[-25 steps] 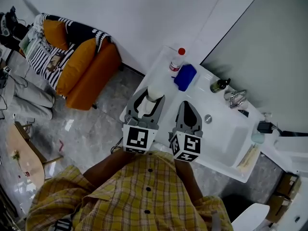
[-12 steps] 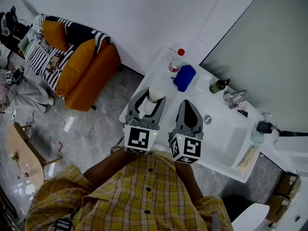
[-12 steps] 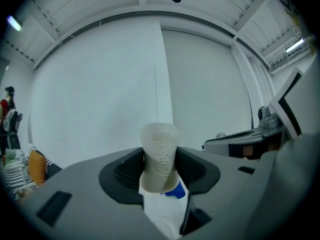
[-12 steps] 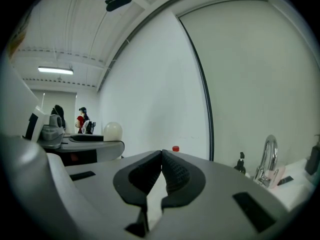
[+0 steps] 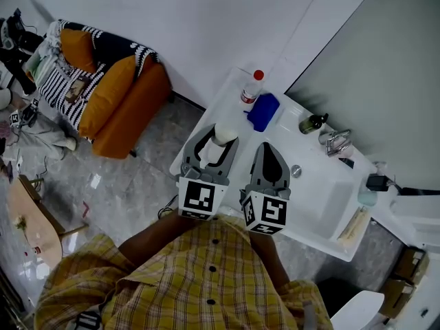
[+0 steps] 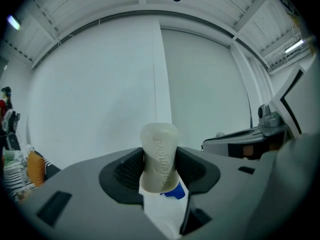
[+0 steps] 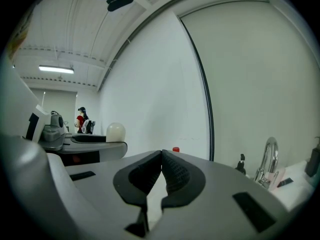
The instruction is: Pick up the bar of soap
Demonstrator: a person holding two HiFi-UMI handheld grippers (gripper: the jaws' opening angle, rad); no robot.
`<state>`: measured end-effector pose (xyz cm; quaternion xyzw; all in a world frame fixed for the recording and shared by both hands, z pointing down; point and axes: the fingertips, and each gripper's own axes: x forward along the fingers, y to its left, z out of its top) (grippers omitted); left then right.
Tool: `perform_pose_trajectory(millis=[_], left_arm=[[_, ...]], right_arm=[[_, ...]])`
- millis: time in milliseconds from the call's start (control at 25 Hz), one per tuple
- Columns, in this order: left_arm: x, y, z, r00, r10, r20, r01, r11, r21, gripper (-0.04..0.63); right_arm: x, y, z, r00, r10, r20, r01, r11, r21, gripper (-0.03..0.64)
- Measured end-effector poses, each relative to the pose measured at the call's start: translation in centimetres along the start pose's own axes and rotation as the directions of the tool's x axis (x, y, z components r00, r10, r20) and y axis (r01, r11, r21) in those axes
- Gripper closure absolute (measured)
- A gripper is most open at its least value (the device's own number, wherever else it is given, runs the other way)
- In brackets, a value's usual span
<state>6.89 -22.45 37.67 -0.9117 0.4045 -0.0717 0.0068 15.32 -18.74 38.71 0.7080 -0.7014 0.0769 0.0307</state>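
An off-white bar of soap [image 6: 159, 156] with embossed lettering stands upright between the dark pads of my left gripper [image 6: 160, 166], which is shut on it. From the head view the soap [image 5: 224, 135] sticks out past the left gripper [image 5: 214, 143], held above the white washstand's left end [image 5: 227, 100]. My right gripper [image 5: 269, 155] hangs beside it over the counter, jaws pressed together with nothing between them. In the right gripper view the right gripper [image 7: 161, 171] points at a white wall, and the soap's tip [image 7: 115, 132] shows at the left.
On the washstand sit a red-capped white bottle [image 5: 252, 86], a blue cloth [image 5: 264, 111], a dark bottle [image 5: 313, 122], a chrome tap [image 5: 336, 141] and a basin [image 5: 326, 198]. An orange sofa [image 5: 117, 95] stands on the floor to the left. A person stands far off [image 7: 81, 120].
Both grippers have stayed nearly still; the left one has shifted very slightly with the soap in it.
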Motion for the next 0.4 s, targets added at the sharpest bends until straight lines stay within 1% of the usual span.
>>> perform_pose_trajectory(millis=[120, 240, 400], left_arm=[[0.05, 0.21, -0.11, 1.0, 0.002, -0.004, -0.002, 1.0, -0.003, 0.394], [0.19, 0.12, -0.08, 1.0, 0.002, 0.012, -0.003, 1.0, 0.011, 0.394], [0.3, 0.24, -0.36, 1.0, 0.004, 0.002, -0.004, 1.0, 0.006, 0.394]], right_arm=[[0.03, -0.06, 0.04, 1.0, -0.003, -0.001, 0.003, 1.0, 0.002, 0.598], [0.08, -0.16, -0.13, 1.0, -0.004, -0.004, 0.004, 1.0, 0.004, 0.598], [0.23, -0.17, -0.32, 1.0, -0.003, -0.006, 0.003, 1.0, 0.001, 0.597]])
